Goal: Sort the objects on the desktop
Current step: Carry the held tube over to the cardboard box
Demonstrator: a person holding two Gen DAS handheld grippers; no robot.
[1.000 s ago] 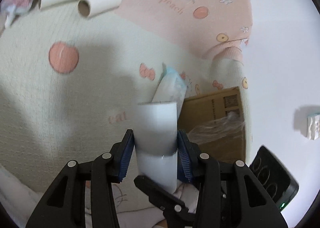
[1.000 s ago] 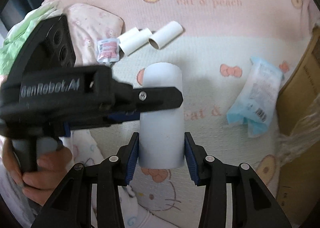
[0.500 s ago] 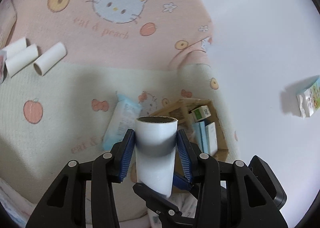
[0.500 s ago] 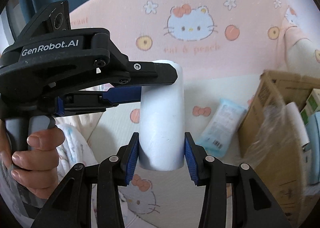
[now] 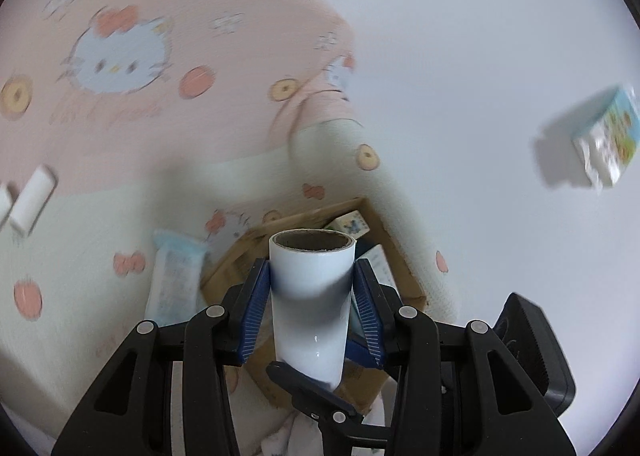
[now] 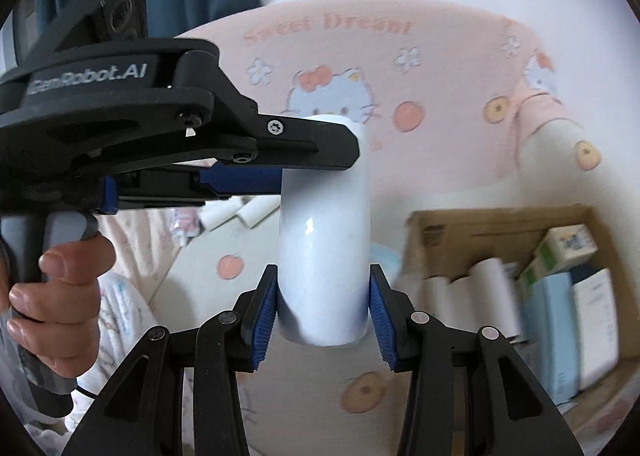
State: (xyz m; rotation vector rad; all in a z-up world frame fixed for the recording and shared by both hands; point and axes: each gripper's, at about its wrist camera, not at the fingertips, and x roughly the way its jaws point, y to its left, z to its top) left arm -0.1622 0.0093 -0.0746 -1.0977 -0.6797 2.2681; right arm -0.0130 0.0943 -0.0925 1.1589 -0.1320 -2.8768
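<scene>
A glossy white roll with a brown core [image 5: 310, 296] is held up in the air by both grippers at once. My left gripper [image 5: 312, 304] is shut on it near the open end. My right gripper [image 6: 322, 308] is shut on its other end [image 6: 324, 248]. In the right wrist view the left gripper [image 6: 320, 167] reaches in from the left, a hand [image 6: 60, 288] on its handle. The open cardboard box [image 6: 480, 219] lies low at the right, beneath the roll in the left wrist view [image 5: 400, 260].
The box holds several white rolls [image 6: 460, 288] and cartons [image 6: 560, 320]. A blue-white packet [image 5: 172, 280] lies beside the box on the pink and cream cartoon blanket [image 5: 120, 143]. More white rolls [image 5: 34, 199] lie far left. A small printed pack [image 5: 604, 135] sits on the white surface.
Both grippers have risen with the white roll between them and swung towards the cardboard box, whose inside now shows. The loose rolls have slid towards the left edge.
</scene>
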